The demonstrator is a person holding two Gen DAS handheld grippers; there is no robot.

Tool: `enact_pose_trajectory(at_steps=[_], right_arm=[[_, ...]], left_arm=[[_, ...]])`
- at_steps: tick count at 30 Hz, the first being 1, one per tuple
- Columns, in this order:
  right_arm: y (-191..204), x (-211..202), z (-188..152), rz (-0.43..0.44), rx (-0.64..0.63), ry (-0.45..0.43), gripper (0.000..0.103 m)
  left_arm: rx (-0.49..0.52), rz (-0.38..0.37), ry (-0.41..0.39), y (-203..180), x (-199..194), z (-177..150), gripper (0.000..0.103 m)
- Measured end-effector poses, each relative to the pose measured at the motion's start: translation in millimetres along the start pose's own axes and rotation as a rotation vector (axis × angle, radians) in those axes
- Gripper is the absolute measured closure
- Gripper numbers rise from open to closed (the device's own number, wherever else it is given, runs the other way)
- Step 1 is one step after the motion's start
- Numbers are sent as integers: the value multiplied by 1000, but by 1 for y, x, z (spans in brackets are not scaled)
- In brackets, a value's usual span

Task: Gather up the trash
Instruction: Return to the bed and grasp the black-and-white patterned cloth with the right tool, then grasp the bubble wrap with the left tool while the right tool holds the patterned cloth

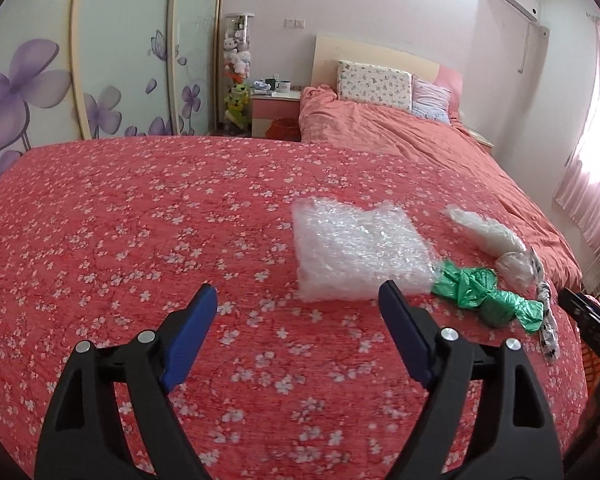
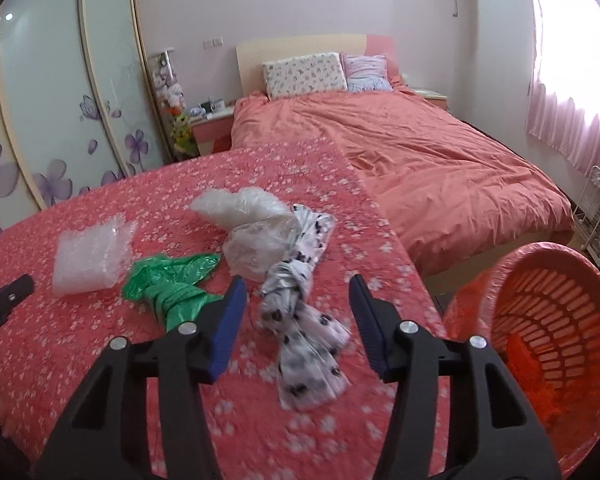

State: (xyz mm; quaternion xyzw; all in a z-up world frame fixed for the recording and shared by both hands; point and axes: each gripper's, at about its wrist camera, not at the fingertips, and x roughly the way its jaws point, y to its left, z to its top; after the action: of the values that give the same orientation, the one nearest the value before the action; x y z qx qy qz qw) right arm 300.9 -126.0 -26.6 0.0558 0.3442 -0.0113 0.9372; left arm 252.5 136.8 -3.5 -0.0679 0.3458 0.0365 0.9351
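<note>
Trash bags (image 2: 300, 280) on red spread, orange basket (image 2: 540, 320) only in rt view, both grippers' fingers apart, empty

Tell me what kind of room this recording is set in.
A bedroom, most likely: a bed with pillows against a headboard, a nightstand beside it, and sliding wardrobe doors with purple flowers.

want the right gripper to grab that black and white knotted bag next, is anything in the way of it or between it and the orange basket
Nothing visible blocks it. The right gripper is open with the black-and-white bag right ahead between its fingers. The green bag lies off to one side, and only bare bedspread lies toward the orange basket.
</note>
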Motion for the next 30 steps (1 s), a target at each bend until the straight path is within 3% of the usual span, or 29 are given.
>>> enact_pose_trajectory(at_steps=[9,11,14,19,25,30], right_arm=[[8,33,2,-4,11,109,64],[6,38,2,5,20,137,79],[2,33,-1,5,22,132,86],[-1,13,-7,-10,-18,79,87],[-10,-2,-9,-5,-6,57,87],[-15,-8,-12,-2,-2,53,87]], left_arm=[[0,-38,19,4,9,1,21],[-6,-50,24,2,12,4,21],[6,-56,20,-3,16,11,21],[4,-65,55,-13,36,26,21],[28,-8,109,-20,61,23,21],[-1,-34,170,-18,74,16,33]])
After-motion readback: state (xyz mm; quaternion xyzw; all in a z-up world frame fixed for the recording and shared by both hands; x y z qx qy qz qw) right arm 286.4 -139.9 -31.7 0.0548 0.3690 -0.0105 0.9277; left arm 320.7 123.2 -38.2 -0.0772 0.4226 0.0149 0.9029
